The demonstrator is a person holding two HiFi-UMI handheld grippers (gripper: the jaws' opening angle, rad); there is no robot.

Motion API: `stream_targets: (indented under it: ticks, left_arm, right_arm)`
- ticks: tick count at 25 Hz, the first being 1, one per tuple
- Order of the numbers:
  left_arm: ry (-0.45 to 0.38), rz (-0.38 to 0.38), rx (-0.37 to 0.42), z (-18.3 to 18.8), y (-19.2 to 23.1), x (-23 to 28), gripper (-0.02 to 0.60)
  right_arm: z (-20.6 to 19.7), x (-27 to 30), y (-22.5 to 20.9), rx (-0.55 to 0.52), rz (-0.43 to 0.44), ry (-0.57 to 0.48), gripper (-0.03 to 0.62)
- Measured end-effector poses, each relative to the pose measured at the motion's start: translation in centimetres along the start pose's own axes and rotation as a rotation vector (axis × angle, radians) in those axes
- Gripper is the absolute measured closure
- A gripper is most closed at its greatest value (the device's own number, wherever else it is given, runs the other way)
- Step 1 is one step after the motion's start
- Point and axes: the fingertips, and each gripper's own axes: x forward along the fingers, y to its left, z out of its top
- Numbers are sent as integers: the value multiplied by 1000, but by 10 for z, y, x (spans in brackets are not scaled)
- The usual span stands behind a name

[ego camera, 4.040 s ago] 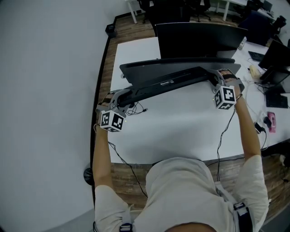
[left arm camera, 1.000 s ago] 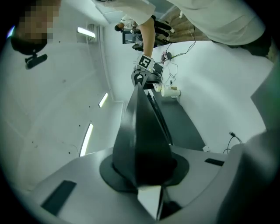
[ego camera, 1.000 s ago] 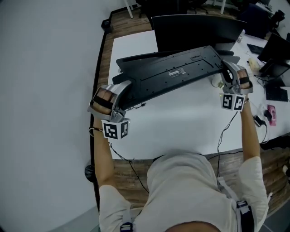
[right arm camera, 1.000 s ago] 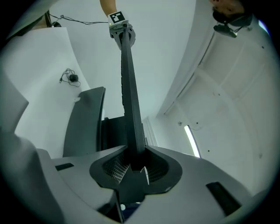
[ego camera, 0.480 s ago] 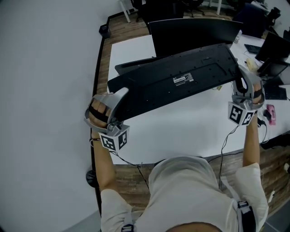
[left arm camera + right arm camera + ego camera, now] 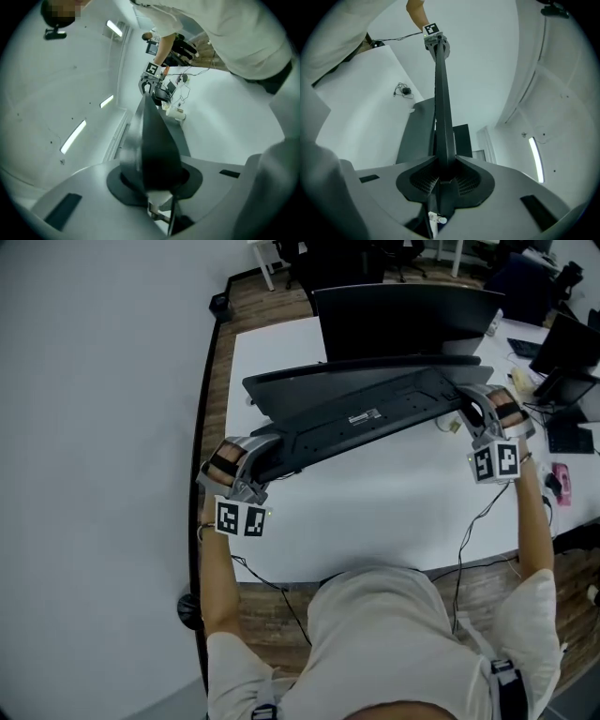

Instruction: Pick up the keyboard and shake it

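Item: keyboard [image 6: 366, 413], black, long; held up off the white table [image 6: 394, 512], tilted so its underside with a pale label faces up; it spans the gap between both hands, left end nearer, right end farther.

Item: left hand-held gripper [image 6: 269, 450], grey, with marker cube; its jaws are clamped on the keyboard's left end; the left gripper view shows the black body wedged between the dark pads [image 6: 123, 180] and running off edge-on toward the other hand.

Item: right hand-held gripper [image 6: 466, 401], same make; its jaws are closed on the keyboard's right end; the right gripper view shows the thin edge seated between the ribbed pads [image 6: 466, 180].

Item: dark monitor [image 6: 403, 320], upright at the far side of the table, beyond the keyboard.

Item: thin cables [image 6: 469, 512], trailing from each hand-held gripper across the near table edge.

Item: person in a pale shirt [image 6: 384, 634], at the near edge, both arms stretched forward.
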Motion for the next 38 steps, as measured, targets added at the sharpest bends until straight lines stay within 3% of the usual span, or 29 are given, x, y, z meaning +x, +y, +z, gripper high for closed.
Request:
stream_targets:
  ticks: [3,6,9,12,15,17,19,22,26,30,32,34,38]
  left_arm:
    - [-34,-114,-214,-7,-27,-2,502]
    - [-80,-254,-412,-16,-52,-9,502]
    - [-151,-452,-644,-15,-69,-19,502]
    - [-237,-663,-933,-13,-87,-33,502]
    - [-357,-754,-1229,-17,-97,-41,500]
    - [-451,-697,-1408,-24,-95,-45,500]
    - [-518,-590,-1534,-36,-94,-44,499]
    - [-555,-507,-1667,-50,-105,-38,499]
    - [-590,-432,-1804,-58,-123,-32,499]
    - [-661,-273,-1969,-65,-135,-29,497]
    - [-656,-203,-2060,-70,-143,-25,497]
    - [-608,-185,-2132,-73,-155,-18,492]
    - [-513,-228,-2257,-75,-184,-10,492]
  right_arm:
    - [3,10,31,55,197,-30,473]
    - [13,10,56,139,469,-91,473]
    - [24,-6,73,255,774,-187,474]
    - [37,-30,80,459,1076,-300,476]
    - [52,-46,73,746,1277,-450,477]
    - [57,-46,70,921,1309,-544,478]
    - [58,-39,73,1062,1296,-619,479]
    - [55,-22,80,1280,1247,-713,477]
    - [47,5,78,1586,1113,-801,477]
    - [39,26,97,1803,1049,-778,476]
    - [37,35,107,1892,1039,-750,474]
    - [37,42,116,1992,1031,-723,474]
    - [29,59,145,2177,991,-646,474]
